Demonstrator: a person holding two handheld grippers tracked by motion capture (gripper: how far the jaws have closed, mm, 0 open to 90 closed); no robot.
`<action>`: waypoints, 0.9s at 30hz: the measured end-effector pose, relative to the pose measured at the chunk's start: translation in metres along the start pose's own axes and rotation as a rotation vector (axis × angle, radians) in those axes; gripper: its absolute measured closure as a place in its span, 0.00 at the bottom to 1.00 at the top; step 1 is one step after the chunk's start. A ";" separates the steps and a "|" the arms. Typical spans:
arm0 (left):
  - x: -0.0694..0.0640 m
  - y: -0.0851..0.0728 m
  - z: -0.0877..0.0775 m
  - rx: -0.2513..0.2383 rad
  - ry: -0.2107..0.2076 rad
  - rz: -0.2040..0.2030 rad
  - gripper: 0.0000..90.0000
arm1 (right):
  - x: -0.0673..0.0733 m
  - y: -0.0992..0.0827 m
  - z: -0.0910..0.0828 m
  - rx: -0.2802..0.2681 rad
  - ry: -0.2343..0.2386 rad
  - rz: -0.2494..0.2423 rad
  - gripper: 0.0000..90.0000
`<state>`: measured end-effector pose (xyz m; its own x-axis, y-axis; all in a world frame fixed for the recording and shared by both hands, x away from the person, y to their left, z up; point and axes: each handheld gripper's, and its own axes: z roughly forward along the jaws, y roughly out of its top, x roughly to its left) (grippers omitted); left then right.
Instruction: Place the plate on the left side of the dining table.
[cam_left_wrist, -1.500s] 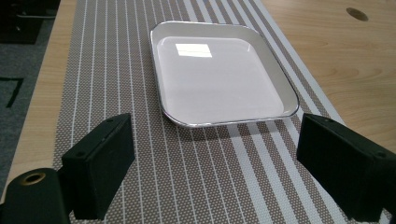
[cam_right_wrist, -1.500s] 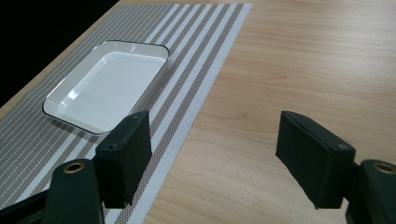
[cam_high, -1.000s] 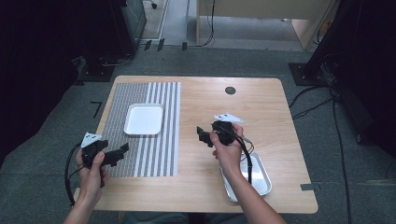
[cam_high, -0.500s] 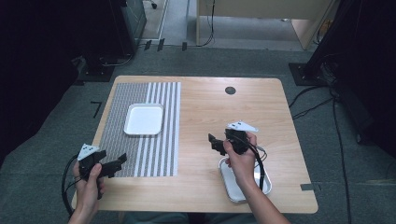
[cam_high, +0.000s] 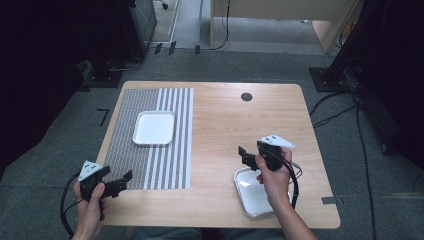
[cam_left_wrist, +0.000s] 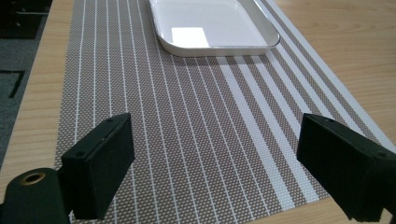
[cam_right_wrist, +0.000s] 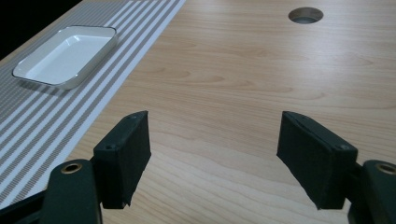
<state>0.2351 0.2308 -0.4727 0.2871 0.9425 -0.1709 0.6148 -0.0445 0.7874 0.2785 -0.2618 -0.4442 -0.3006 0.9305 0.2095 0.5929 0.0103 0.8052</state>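
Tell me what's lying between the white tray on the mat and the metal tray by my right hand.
Nothing; in the high view, just striped mat and bare table separate the white tray from the metal tray.

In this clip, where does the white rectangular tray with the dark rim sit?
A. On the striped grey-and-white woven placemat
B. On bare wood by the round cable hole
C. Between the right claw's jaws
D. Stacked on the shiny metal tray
A: in the high view the white rectangular tray lies wholly on the striped grey-and-white woven placemat, and both claws are open and empty.
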 end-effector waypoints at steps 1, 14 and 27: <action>0.001 -0.002 -0.001 0.000 0.002 0.003 0.12 | -0.004 -0.003 -0.003 0.001 -0.009 -0.001 0.29; 0.007 -0.016 -0.005 0.017 -0.009 0.030 0.12 | -0.040 -0.022 -0.024 -0.002 -0.071 0.033 0.29; 0.018 -0.029 -0.007 0.027 0.025 0.035 0.12 | -0.075 -0.044 -0.044 0.003 -0.142 0.079 0.29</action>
<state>0.2172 0.2512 -0.4942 0.2904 0.9482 -0.1284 0.6248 -0.0863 0.7760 0.2423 -0.3480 -0.4705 -0.1440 0.9709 0.1912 0.6128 -0.0642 0.7876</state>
